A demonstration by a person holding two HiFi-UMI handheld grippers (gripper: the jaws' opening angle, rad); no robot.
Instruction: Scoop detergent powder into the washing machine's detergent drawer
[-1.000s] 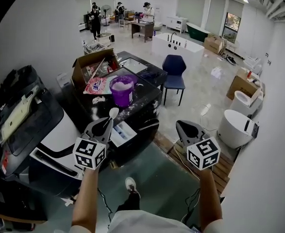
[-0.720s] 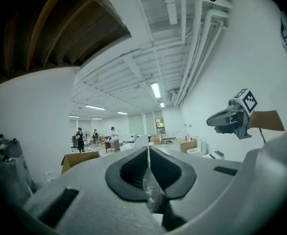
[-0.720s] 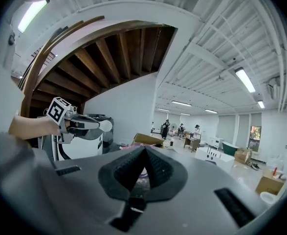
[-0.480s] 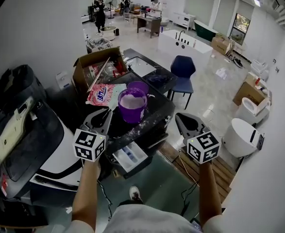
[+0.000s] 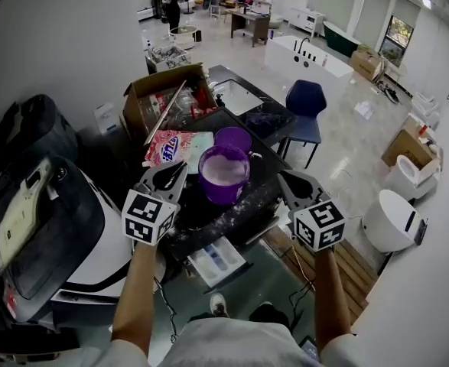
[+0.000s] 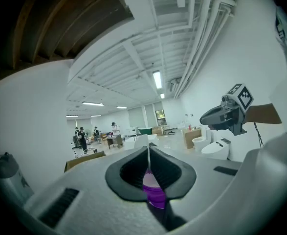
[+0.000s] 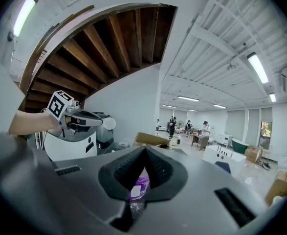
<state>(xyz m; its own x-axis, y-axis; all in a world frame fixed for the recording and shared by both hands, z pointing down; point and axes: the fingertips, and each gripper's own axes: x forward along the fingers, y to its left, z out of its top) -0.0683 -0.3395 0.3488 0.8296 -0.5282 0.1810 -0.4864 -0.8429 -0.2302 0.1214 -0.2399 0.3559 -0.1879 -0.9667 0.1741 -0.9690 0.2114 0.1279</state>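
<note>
large pale-floored hall; dark counter [image 5: 201, 219] dusted with white powder, lying under both claws.
item: purple tub [image 5: 224, 176], open-topped and filled with white powder, between the two claws and just ahead of their tips; purple lid [image 5: 233, 138] beyond it.
item: detergent drawer [image 5: 218, 260], white, pulled out, below and behind the claws.
left gripper [image 5: 173, 174]: jaws pinching a thin white scoop [image 7: 108, 123], round bowl past the tips.
right gripper [image 5: 287, 179]: jaws pressed together, nothing between.
detergent bag [image 5: 180, 150] ahead of left claw; washing machine [image 5: 56, 228] to its left.
counter edge passes under right claw; open floor to its right.
</note>
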